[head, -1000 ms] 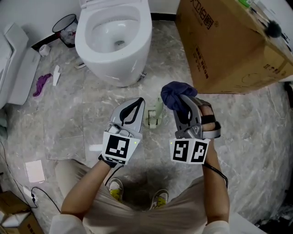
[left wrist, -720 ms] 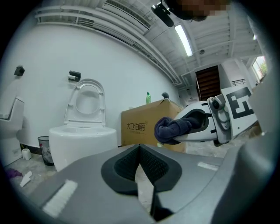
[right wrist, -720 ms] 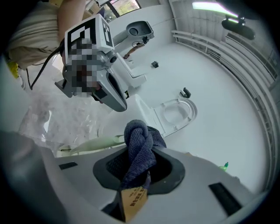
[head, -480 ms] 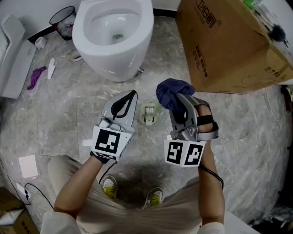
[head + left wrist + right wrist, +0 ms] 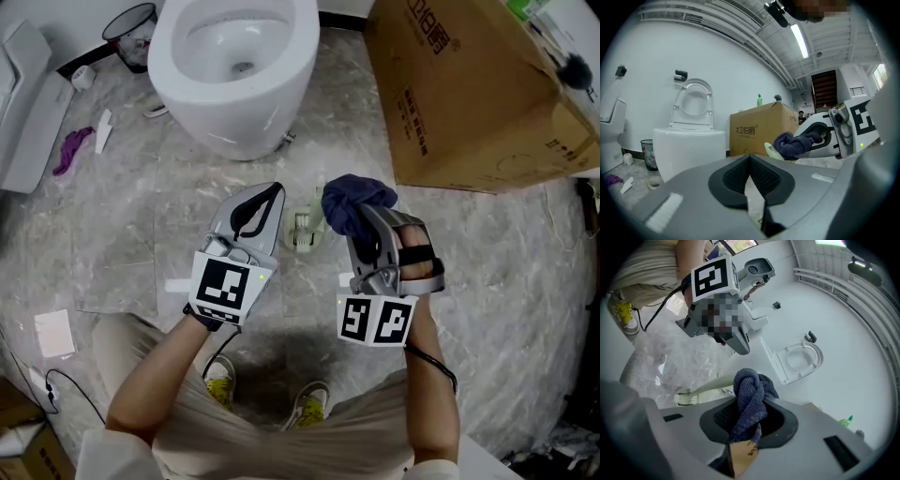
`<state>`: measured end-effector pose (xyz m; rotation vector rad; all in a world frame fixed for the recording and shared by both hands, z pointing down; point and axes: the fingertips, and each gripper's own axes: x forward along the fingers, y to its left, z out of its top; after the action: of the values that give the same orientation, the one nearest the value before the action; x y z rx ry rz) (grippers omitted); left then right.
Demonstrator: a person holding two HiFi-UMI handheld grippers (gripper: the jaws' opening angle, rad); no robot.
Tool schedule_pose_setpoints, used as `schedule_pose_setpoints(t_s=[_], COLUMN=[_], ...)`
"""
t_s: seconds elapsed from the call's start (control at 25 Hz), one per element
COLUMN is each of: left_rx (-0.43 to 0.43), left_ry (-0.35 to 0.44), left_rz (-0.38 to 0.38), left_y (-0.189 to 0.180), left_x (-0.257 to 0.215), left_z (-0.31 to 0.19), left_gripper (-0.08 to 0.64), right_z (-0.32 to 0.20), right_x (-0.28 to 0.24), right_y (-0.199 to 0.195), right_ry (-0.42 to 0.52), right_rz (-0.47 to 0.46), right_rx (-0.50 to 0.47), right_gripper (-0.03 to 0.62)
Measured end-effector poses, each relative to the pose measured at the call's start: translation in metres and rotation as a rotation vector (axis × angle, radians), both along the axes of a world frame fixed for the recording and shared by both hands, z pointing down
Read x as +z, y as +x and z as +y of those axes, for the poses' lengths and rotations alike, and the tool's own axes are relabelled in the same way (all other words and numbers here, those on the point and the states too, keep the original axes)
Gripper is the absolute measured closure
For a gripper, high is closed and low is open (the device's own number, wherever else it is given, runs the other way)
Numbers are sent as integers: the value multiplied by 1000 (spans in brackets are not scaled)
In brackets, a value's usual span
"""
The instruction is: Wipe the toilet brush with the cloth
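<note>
A pale green toilet brush (image 5: 305, 230) sits low between my two grippers, over the marble floor. In the right gripper view its handle (image 5: 710, 386) runs from the bristle end at the left to just behind the cloth. The dark blue cloth (image 5: 352, 199) is bunched in my right gripper (image 5: 363, 217), which is shut on it. The cloth (image 5: 750, 390) hangs across the jaws and looks to touch the handle's end. My left gripper (image 5: 270, 191) is to the left of the brush, shut, with nothing between its jaws. What holds the brush up is hidden.
A white toilet (image 5: 234, 66) with its seat up stands ahead, and a large cardboard box (image 5: 478, 94) is at the right. At the far left are a black waste bin (image 5: 131, 36), a purple scrap (image 5: 70, 150) and a white paper (image 5: 52, 333). The person's shoes (image 5: 309, 405) are below.
The right gripper has brought the cloth slightly down and left, closer to the brush. The left gripper stays shut beside it. The head view has shifted a little.
</note>
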<state>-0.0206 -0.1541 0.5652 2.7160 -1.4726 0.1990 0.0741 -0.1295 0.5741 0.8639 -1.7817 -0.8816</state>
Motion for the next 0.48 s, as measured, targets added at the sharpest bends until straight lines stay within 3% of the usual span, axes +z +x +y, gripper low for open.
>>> schedule_pose_setpoints(t_s=[0.48], left_rx=[-13], left_ry=[-3], left_rz=[13], left_y=[-6], left_x=[-1], left_z=[1], left_gripper=[558], right_z=[17], right_x=[29], right_y=[0], right_ry=[-110], right_rz=[85], right_rx=[-32], right_gripper=[495])
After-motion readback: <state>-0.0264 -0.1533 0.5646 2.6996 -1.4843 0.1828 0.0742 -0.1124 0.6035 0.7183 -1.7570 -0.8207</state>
